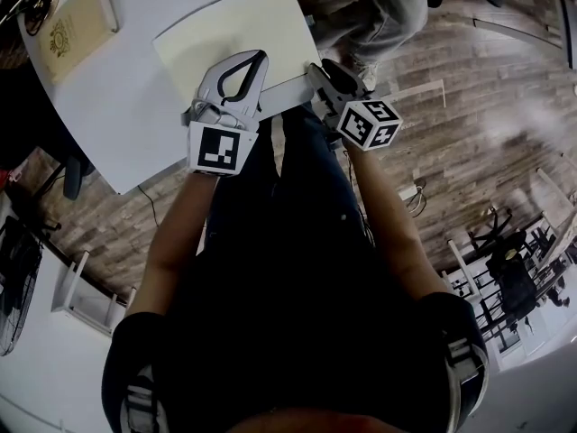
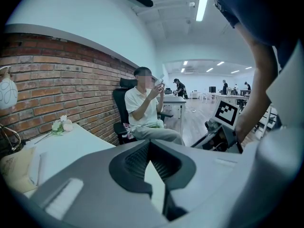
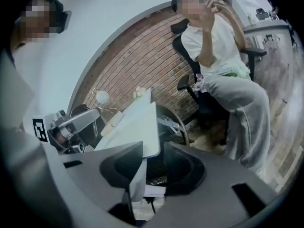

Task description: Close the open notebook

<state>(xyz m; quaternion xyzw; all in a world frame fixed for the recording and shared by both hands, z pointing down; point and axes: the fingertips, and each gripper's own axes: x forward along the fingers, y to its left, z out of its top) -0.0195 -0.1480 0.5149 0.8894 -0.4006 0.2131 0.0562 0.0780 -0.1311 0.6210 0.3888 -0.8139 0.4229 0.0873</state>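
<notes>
The head view is showing the open cream-paged notebook [image 1: 236, 25] lying on the white round-cornered table [image 1: 135, 106], with a tan hardback book [image 1: 77, 16] well apart from it. The left gripper [image 1: 255, 59] is resting over the notebook's near edge, its jaw tips meeting. Only the right gripper view is showing the right gripper [image 3: 153, 144] with its jaws apart, a pale sheet edge [image 3: 137, 177] lying against one jaw.

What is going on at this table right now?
A person works on the notebook at the near edge of the white table with two handheld grippers. The left gripper, jaws together, rests over its cream page. The right gripper has its jaws apart around the notebook's right edge. It looks not yet closed.
</notes>
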